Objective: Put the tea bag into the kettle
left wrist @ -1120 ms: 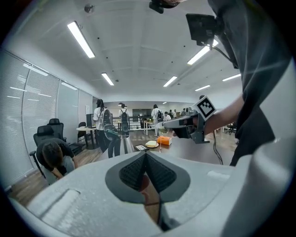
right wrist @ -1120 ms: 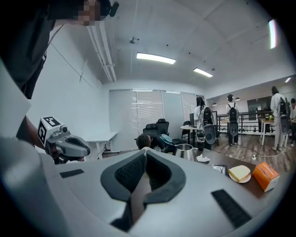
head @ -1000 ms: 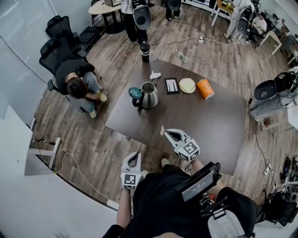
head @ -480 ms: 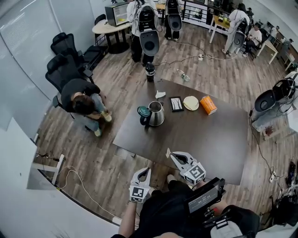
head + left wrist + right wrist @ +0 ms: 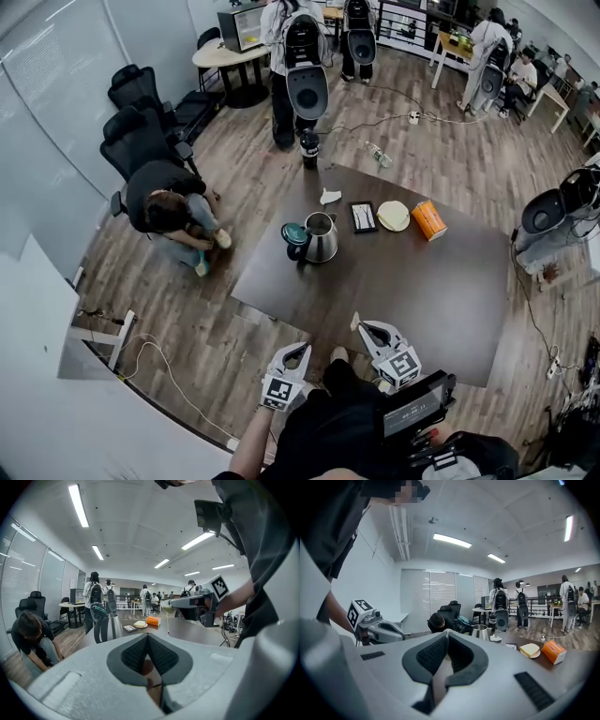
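Both tools have dropped toward the bottom of the head view since a second ago, and the kettle (image 5: 321,238) now shows nearer its middle. The gap from the carrying tool to the kettle has, if anything, widened a little.

My right tool (image 5: 365,328) is clenched on the tea bag (image 5: 166,606). In the left gripper view a pale scrap sits pinched at its tips with a thin thread hanging straight down. In the right gripper view something pale shows between the closed pads. Whether the scrap is the bag itself or its tag I cannot tell. My left tool (image 5: 300,349) is clenched too, with nothing between its pads, and it hangs off the near edge of the bench (image 5: 422,281).

The kettle stands upright at about 11 o'clock from the right tool's tips, well apart from them, with bare bench between. Its teal lid (image 5: 294,232) is swung open on the 9 o'clock side, so the mouth looks free from my side. The right tool's long axis already points near 11 o'clock, roughly along the line to the kettle. It is the nearer of the two tools as well as the loaded one. I judge the carry to be a straight reach forward and slightly left. It should arrive above the mouth so the hanging thread goes in clear of the rim.
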`<action>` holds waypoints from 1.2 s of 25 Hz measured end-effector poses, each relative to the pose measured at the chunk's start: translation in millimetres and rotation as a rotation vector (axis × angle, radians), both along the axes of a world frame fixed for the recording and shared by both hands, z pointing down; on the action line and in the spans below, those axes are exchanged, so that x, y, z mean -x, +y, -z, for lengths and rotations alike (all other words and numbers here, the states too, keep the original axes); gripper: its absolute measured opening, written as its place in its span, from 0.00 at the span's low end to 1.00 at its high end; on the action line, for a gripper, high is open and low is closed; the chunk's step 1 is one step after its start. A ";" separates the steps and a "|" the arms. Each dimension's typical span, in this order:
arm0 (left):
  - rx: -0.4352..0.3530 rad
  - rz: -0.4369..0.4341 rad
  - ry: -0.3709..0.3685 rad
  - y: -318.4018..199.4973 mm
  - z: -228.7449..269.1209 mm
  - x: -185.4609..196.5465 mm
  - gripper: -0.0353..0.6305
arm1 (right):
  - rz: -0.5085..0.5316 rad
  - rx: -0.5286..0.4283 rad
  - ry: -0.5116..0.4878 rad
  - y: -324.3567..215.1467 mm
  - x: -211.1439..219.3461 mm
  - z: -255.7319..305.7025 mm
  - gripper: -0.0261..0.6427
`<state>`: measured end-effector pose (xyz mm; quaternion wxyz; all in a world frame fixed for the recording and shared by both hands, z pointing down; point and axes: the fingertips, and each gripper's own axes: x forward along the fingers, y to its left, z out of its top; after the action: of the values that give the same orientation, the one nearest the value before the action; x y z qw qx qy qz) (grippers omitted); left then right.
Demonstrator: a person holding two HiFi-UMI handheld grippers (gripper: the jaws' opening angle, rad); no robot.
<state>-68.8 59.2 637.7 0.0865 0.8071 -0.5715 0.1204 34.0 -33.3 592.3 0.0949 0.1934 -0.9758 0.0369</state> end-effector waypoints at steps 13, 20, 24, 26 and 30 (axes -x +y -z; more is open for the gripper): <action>-0.079 -0.112 -0.074 -77.2 23.3 -56.9 0.05 | 0.076 -0.077 -0.055 -89.2 3.7 -5.5 0.05; -0.055 -0.181 -0.052 -94.7 15.7 -69.9 0.05 | 0.004 -0.044 -0.056 -110.0 -11.6 -14.9 0.05; -0.090 -0.214 -0.005 -112.9 19.4 -61.0 0.05 | -0.031 -0.040 -0.018 -118.3 -8.9 -16.2 0.05; -0.099 -0.226 0.020 -118.1 21.5 -56.0 0.05 | -0.039 -0.030 0.005 -117.2 -5.6 -19.0 0.05; -0.138 -0.242 0.053 -129.5 34.4 -40.4 0.05 | -0.047 -0.030 0.044 -122.9 8.2 -21.4 0.05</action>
<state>-28.4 -70.3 603.3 0.0305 0.8769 -0.4746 0.0691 25.8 -156.2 613.6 0.1128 0.2185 -0.9691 0.0203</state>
